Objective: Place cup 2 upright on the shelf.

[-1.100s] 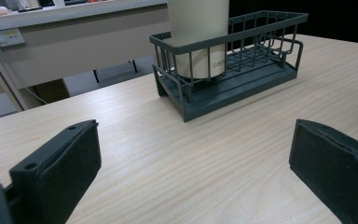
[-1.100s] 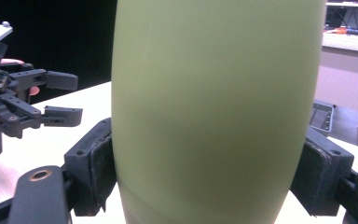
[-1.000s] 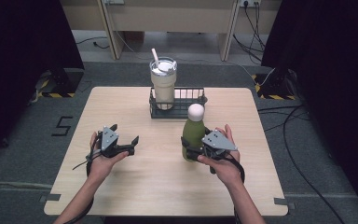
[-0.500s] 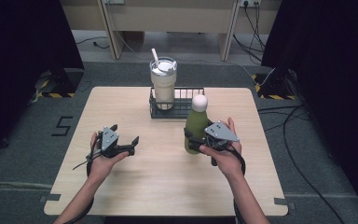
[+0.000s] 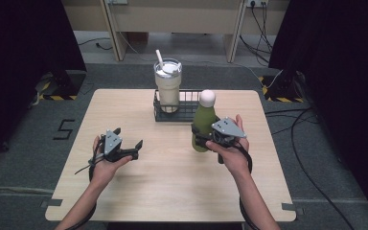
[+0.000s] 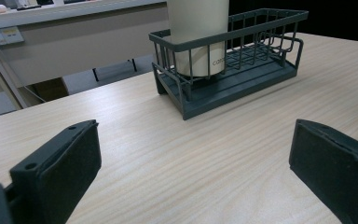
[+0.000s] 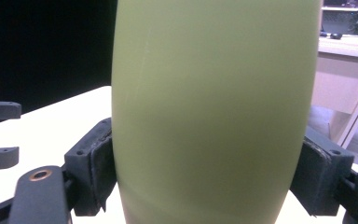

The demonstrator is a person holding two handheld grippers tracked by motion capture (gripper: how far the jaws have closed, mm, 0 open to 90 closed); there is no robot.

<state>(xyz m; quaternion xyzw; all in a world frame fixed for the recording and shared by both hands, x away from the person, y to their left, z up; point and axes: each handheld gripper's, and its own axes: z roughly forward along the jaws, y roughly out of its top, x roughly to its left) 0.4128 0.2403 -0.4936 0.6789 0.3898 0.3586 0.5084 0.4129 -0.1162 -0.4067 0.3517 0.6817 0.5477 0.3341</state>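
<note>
- The green bottle (image 5: 202, 125) is clamped low on its body by the right gripper (image 5: 202, 140); in the right gripper view the 2 pads (image 7: 98, 163) are seen pressed against its sides (image 7: 214, 107).
- Compared with the picture 1 second earlier, the bottle has been carried away from the person and a little upward, toward the wire basket (image 5: 191, 114), and it is now held upright just in front of the basket's right part.
- Whether the bottle's base is clear of the worktop (image 5: 167, 182) cannot be told from the high view, though a lift is judged likely.
- The white cap (image 5: 207, 97) is seen overlapping the basket's rim from above.
- The left part of the basket is occupied by 1 cream tumbler (image 5: 167, 87) with a straw; the right part appears free in the left gripper view (image 6: 265, 51).
- The left gripper (image 5: 133, 145) is kept released over the worktop, its jaws spread wide with nothing between them, and no shift is seen in it.
- The change is judged to mean that the bottle is being taken to the free compartment; a further lift over the rim is probably needed.
</note>
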